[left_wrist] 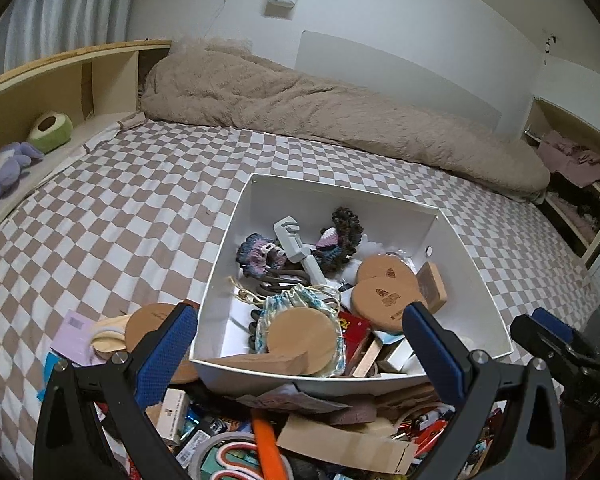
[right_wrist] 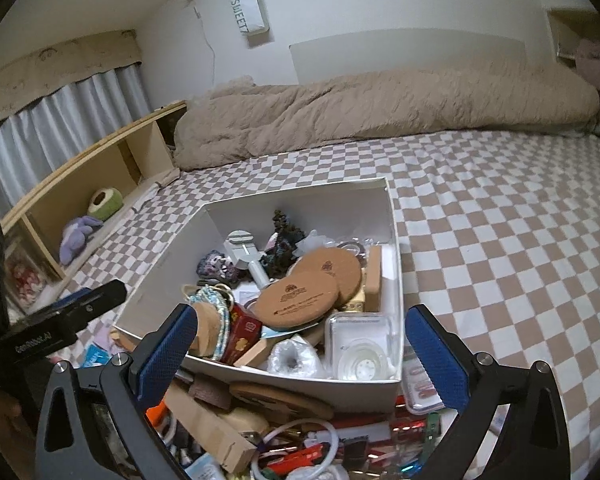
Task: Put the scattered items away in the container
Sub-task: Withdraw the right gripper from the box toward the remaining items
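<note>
A white box [left_wrist: 220,264] [right_wrist: 396,240] sits on the checkered bed, partly filled with cork coasters [left_wrist: 388,294] [right_wrist: 296,300], crocheted pieces [left_wrist: 256,254], a grey clamp tool [left_wrist: 296,248] and a clear case [right_wrist: 360,344]. A pile of scattered items [left_wrist: 300,432] [right_wrist: 284,432] lies in front of the box. My left gripper [left_wrist: 300,344] is open and empty above the box's near edge. My right gripper [right_wrist: 300,344] is open and empty over the box's near edge. The right gripper also shows at the right edge of the left wrist view [left_wrist: 552,332].
A beige comforter [left_wrist: 320,112] [right_wrist: 380,108] lies along the wall behind the box. A wooden headboard shelf [left_wrist: 52,92] [right_wrist: 100,176] holds plush toys. A cork coaster and pink card [left_wrist: 80,332] lie left of the box.
</note>
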{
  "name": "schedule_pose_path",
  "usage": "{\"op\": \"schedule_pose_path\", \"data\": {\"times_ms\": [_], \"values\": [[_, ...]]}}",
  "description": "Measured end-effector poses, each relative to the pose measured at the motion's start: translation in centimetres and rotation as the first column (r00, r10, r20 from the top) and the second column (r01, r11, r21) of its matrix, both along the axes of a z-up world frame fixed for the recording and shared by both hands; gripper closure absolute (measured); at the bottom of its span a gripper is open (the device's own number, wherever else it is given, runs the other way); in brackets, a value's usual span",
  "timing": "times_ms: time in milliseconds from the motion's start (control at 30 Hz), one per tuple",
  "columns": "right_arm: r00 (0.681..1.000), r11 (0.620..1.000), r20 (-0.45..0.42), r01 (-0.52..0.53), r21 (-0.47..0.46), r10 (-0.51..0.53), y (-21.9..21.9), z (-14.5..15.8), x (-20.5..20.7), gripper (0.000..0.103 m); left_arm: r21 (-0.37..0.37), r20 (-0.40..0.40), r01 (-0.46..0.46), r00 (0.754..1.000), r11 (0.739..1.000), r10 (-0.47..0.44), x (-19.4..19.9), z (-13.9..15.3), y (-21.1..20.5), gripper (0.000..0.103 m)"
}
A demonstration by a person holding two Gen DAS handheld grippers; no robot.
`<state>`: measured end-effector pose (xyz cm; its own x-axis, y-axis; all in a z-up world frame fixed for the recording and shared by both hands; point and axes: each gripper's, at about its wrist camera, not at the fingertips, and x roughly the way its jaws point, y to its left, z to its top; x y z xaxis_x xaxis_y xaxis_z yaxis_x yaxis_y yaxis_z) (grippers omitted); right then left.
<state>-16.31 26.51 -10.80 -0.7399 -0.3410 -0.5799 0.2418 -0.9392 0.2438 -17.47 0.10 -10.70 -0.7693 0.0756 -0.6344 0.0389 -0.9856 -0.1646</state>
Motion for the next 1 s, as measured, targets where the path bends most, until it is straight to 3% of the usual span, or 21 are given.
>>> {"op": "schedule_pose_path", "data": {"times_ms": [567, 1000], "values": [[0.999, 0.998, -0.014, 0.035, 0.052, -0.035, 1.0, 0.0, 1.1, 0.000, -0.064, -0.017, -0.020, 1.000, 0.998, 0.019, 1.4, 0.3, -0.5, 0.000], [0.991, 0.986, -0.011, 0.136, 0.092, -0.136, 5.8, -0.6, 2.1, 0.000, -0.076, -0.035, -0.077, 0.997, 0.994, 0.074, 2.4, 0.6, -2.3, 0.000]]}}
